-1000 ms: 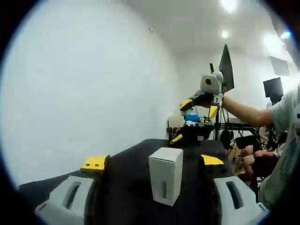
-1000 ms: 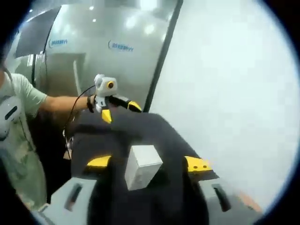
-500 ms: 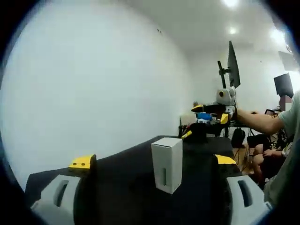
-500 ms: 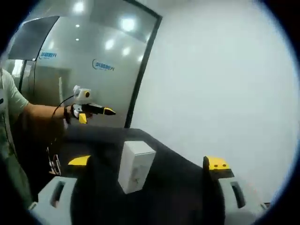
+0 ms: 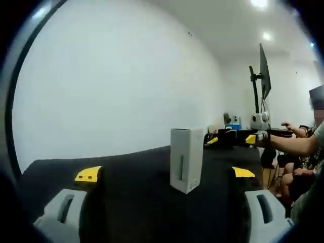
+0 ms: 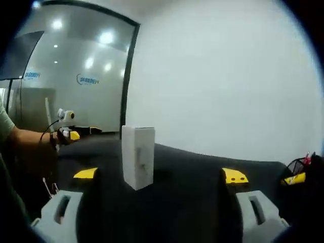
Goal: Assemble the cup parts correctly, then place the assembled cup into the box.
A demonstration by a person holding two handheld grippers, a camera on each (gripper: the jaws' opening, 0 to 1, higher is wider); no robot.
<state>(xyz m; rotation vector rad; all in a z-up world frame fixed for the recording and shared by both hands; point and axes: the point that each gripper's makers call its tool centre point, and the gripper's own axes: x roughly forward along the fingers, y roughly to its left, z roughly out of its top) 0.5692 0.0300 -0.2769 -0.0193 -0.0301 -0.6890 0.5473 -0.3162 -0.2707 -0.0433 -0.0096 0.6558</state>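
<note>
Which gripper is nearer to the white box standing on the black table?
Neither clearly: they look about equal. The left gripper faces the white box from one side, the right gripper from the opposite side, each open with the box just ahead.

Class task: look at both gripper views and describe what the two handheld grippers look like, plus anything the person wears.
Each gripper, the left gripper and the right gripper, has two pale grey jaws with a dark slot in each and yellow tips. Seen from afar, the left gripper has a black body and a thin dark cable. The person wears a light short sleeve.
</note>
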